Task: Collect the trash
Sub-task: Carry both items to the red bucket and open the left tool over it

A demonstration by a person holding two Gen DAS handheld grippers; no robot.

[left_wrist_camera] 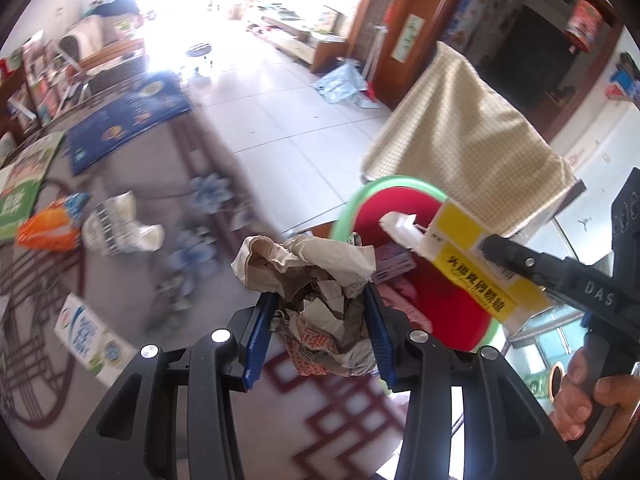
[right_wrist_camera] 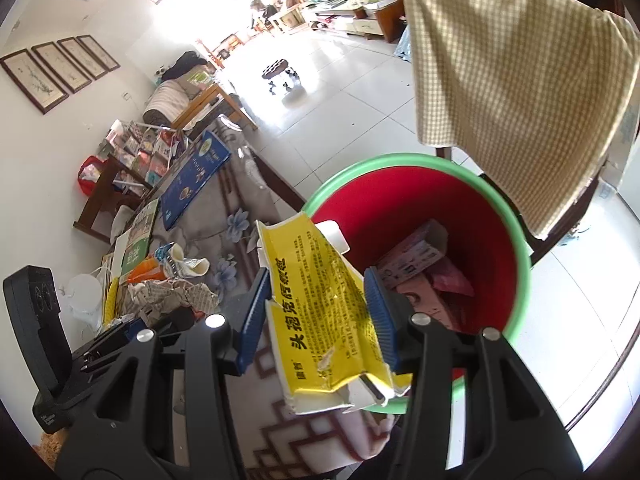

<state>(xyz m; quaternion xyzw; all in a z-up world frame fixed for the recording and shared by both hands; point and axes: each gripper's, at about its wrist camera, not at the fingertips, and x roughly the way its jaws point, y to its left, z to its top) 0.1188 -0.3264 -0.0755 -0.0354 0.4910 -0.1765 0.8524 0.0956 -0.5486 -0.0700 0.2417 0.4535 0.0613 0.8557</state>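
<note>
My left gripper [left_wrist_camera: 318,332] is shut on a crumpled wad of paper [left_wrist_camera: 316,276], held at the near rim of a red bin with a green rim [left_wrist_camera: 340,220]. My right gripper [right_wrist_camera: 320,312] is shut on a torn yellow and white carton [right_wrist_camera: 320,300] beside the same bin [right_wrist_camera: 520,240]. The left wrist view shows that carton [left_wrist_camera: 472,256] over the bin's right side, pinched by the right gripper [left_wrist_camera: 516,264], with a hand [left_wrist_camera: 580,408] on its handle. Pink packets [right_wrist_camera: 420,264] lie inside the bin.
More litter lies on the patterned table cover: an orange packet [left_wrist_camera: 44,232], a crumpled white wrapper [left_wrist_camera: 120,228], a milk carton [left_wrist_camera: 88,336], a blue booklet [left_wrist_camera: 128,116]. A chair draped with checked cloth [left_wrist_camera: 468,132] stands behind the bin, on a white tiled floor [left_wrist_camera: 280,120].
</note>
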